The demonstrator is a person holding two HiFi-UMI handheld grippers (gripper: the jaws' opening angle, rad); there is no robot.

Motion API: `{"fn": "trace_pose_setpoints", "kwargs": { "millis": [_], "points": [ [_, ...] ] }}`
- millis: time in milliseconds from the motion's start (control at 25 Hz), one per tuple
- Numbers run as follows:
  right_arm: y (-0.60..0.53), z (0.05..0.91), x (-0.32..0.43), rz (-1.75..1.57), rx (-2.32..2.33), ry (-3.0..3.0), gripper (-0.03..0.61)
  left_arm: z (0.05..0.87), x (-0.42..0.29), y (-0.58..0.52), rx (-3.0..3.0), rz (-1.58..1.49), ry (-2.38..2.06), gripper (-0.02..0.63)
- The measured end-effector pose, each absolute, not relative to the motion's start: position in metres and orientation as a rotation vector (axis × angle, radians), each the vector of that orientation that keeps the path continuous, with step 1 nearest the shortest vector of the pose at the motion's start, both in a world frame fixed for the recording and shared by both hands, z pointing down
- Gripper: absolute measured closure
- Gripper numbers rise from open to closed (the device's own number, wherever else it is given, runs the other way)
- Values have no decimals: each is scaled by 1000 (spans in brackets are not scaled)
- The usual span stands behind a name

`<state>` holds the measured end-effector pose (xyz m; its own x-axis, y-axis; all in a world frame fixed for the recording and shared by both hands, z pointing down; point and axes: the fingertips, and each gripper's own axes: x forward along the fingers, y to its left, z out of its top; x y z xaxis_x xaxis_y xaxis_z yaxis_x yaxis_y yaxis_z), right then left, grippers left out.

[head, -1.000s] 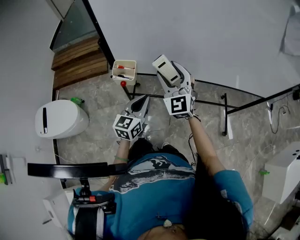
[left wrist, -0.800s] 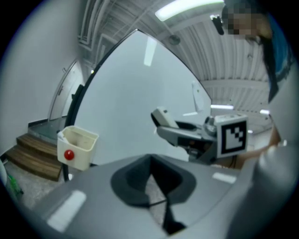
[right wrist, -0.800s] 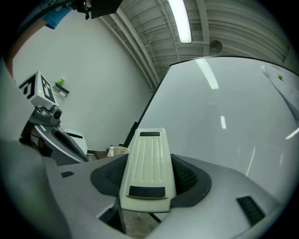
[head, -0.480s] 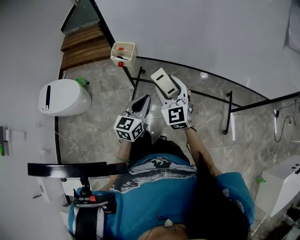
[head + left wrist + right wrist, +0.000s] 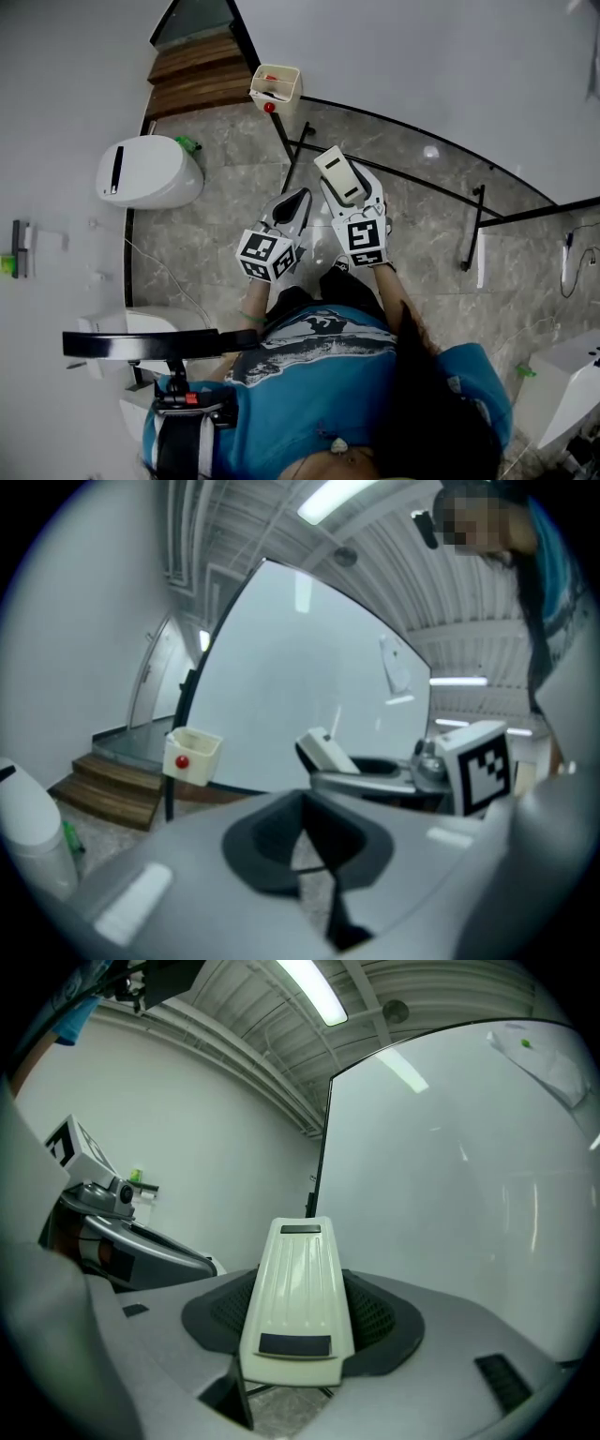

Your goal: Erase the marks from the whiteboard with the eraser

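- Eraser [image 5: 338, 174], between the fingers of the right gripper [image 5: 347, 190]: drawn back from the whiteboard [image 5: 422, 66], its tip now short of the board's lower edge.
- Tray [image 5: 275, 84]: now farther ahead of the fingertips.
- Left gripper [image 5: 294, 200]: drawn back alongside.

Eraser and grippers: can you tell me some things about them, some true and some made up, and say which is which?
1. The right gripper holds the eraser. True.
2. The left gripper holds a marker. False: its fingers are shut together with nothing between them.
3. The eraser is rubbing the whiteboard. False: it is held in the air over the floor, away from the board.
4. A small box with a red dot hangs at the whiteboard's lower corner. True.
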<state>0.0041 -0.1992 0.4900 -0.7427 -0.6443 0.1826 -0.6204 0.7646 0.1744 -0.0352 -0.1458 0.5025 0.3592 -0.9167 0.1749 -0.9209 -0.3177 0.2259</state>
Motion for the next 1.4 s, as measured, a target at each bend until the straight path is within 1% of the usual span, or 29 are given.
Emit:
{"fn": "trace_pose_setpoints", "kwargs": {
  "millis": [240, 600, 920, 1200, 1400],
  "points": [
    [-157, 492, -15, 12, 1038, -2763, 314, 502, -64, -94, 2360, 43, -1641, 609],
    [-47, 503, -39, 188, 1141, -2750, 314, 506, -104, 7, 2396, 20, -1577, 609],
    [37, 515, -34, 238, 1220, -2697, 314, 511, -97, 76, 2467, 37, -1460, 609],
    [65, 503, -18, 217, 1299, -2675, 314, 507, -84, 99, 2503, 14, -1399, 609],
    [77, 500, 5, 195, 1346, -2655, 314, 505, -61, 107, 2540, 14, -1352, 609]
  ]
}}
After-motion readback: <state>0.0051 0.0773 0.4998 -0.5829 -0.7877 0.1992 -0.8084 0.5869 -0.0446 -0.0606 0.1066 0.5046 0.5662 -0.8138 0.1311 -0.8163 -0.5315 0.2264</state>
